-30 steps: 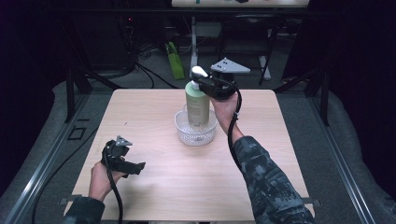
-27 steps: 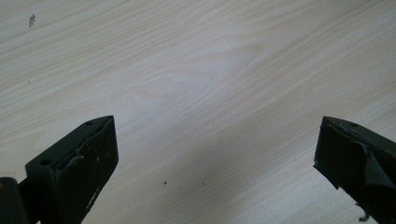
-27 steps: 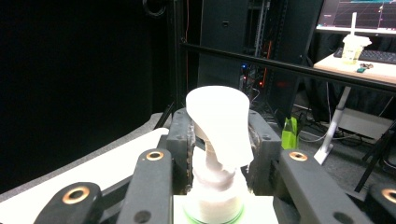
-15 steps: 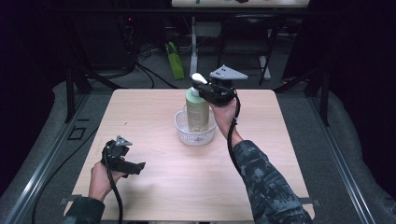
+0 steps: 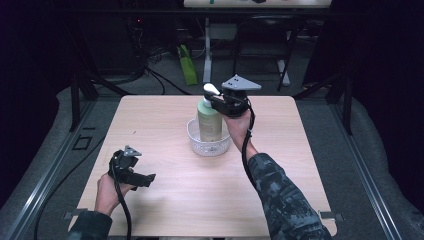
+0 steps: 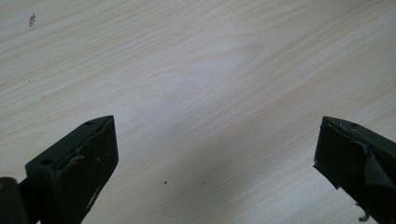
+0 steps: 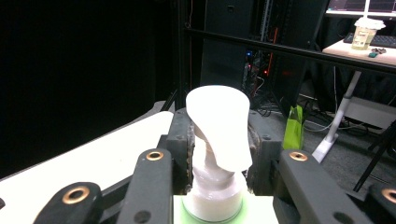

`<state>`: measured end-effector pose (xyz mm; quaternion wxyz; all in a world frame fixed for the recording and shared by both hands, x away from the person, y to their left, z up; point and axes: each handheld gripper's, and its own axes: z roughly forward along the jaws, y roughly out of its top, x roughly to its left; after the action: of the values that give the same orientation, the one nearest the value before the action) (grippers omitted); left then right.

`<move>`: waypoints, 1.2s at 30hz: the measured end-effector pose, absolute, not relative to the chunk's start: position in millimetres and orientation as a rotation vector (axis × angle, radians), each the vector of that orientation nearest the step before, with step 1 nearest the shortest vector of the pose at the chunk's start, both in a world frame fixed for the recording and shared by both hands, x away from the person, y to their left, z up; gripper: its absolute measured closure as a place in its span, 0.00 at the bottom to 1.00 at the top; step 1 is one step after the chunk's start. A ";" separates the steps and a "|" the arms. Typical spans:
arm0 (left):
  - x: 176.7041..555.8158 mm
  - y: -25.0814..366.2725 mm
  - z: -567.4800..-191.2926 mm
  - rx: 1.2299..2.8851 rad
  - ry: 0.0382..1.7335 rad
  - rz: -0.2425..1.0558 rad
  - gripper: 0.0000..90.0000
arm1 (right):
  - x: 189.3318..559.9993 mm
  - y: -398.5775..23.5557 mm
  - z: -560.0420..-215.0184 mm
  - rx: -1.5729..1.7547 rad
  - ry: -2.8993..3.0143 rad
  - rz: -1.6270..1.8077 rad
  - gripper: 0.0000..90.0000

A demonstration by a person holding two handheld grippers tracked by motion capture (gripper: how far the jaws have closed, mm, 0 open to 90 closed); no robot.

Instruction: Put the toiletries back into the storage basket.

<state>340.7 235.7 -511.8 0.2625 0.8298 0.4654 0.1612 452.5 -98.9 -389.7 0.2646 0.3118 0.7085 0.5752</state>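
Observation:
A pale green pump bottle [image 5: 210, 120] with a white pump head [image 7: 219, 126] stands upright in a small white basket [image 5: 208, 145] at the table's middle. My right gripper [image 5: 216, 98] is shut on the bottle's white neck just under the pump head, both jaws pressed against it in the right gripper view. My left gripper [image 5: 145, 179] rests low over the front left of the table, held in a hand, open; its two black jaws stand wide apart over bare wood [image 6: 205, 93] with nothing between them.
The light wooden table [image 5: 165, 120] has bare room around the basket on all sides. Beyond its far edge are dark stands, cables, a green bag [image 5: 187, 65] on the floor and a desk leg. A metal rail runs along the left side.
The right gripper and the bottle's top have shifted slightly right and back; the gripper's grey plate now tilts more upward. The left gripper has stayed in place.

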 end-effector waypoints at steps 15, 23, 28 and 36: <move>340.7 235.2 -511.9 2.244 1.258 0.438 0.00 | 454.6 -99.4 -402.7 0.866 1.934 1.527 0.75; 340.8 235.1 -511.9 2.245 1.258 0.438 0.00 | 454.3 -98.4 -408.4 0.872 1.942 1.524 0.75; 340.8 235.1 -512.0 2.244 1.258 0.437 0.00 | 453.9 -96.7 -411.9 0.870 1.948 1.518 0.75; 340.8 235.1 -511.9 2.245 1.255 0.439 0.00 | 454.7 -97.7 -414.1 0.874 1.947 1.517 0.75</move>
<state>340.8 235.1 -511.9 0.2631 0.8300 0.4642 0.1624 454.7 -97.7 -414.1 0.2586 0.3226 0.7183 0.5595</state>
